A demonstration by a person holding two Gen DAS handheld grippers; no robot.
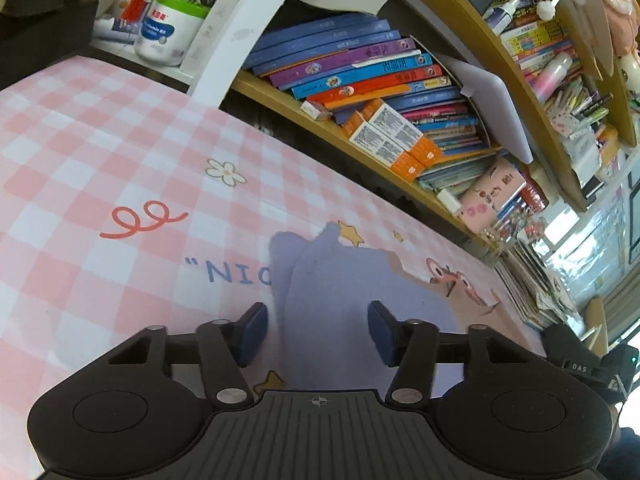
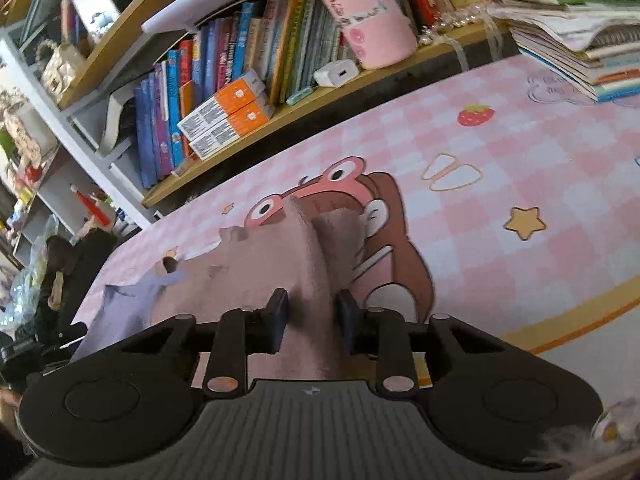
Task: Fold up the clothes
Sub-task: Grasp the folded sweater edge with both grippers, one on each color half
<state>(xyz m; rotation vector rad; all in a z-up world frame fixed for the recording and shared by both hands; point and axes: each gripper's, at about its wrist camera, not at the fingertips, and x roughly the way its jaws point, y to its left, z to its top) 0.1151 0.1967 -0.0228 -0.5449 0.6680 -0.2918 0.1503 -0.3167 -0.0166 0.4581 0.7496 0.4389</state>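
My left tool (image 1: 318, 330) stands wide, its pads clear of the lilac cloth (image 1: 352, 292) lying flat on the desk (image 1: 100, 152), released so the fold can rest. My right tool (image 2: 313, 316) stands narrow, pinching a raised ridge of the same cloth (image 2: 280, 256) to keep it lifted. Beyond: bookshelf (image 2: 224, 92).

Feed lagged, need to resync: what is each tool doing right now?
Left tool: open, lilac garment between its pads, not pinched.
Right tool: shut on a fold of the garment.
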